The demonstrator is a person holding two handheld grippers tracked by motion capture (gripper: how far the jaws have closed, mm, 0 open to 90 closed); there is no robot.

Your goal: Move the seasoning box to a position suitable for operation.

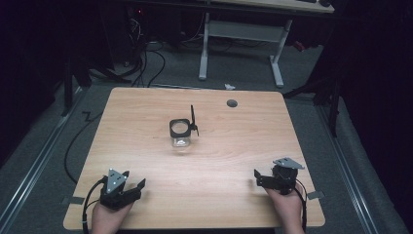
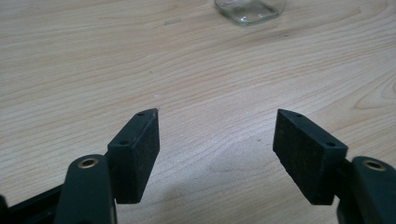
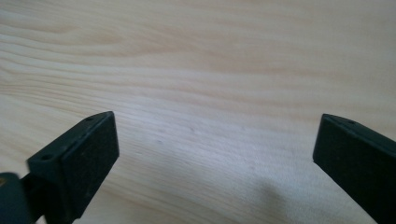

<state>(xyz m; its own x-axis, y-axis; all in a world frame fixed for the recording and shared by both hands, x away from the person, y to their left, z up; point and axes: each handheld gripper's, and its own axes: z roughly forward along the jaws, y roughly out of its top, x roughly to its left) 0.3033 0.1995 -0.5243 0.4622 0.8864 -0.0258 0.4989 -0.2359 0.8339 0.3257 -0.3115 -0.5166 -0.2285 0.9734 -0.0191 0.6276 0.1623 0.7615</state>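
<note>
A small square glass jar (image 1: pixel 180 135) with a black rim stands near the middle of the wooden table (image 1: pixel 234 146). Its thin black lid (image 1: pixel 193 119) stands upright at the jar's right side. My left gripper (image 1: pixel 135 178) rests near the front left edge, held by a hand, well short of the jar. In the left gripper view its jaws (image 2: pixel 217 128) stand open over bare wood, with the jar's base (image 2: pixel 250 9) far ahead. My right gripper (image 1: pixel 256 178) sits near the front right edge, pointing left. Its jaws (image 3: pixel 217 135) are wide open with nothing between them.
A grey round grommet (image 1: pixel 232 103) lies in the tabletop at the far right. Beyond the table stands a white-legged desk (image 1: pixel 241 31), and cables (image 1: pixel 146 63) run over the grey floor. Wide bare wood separates both grippers from the jar.
</note>
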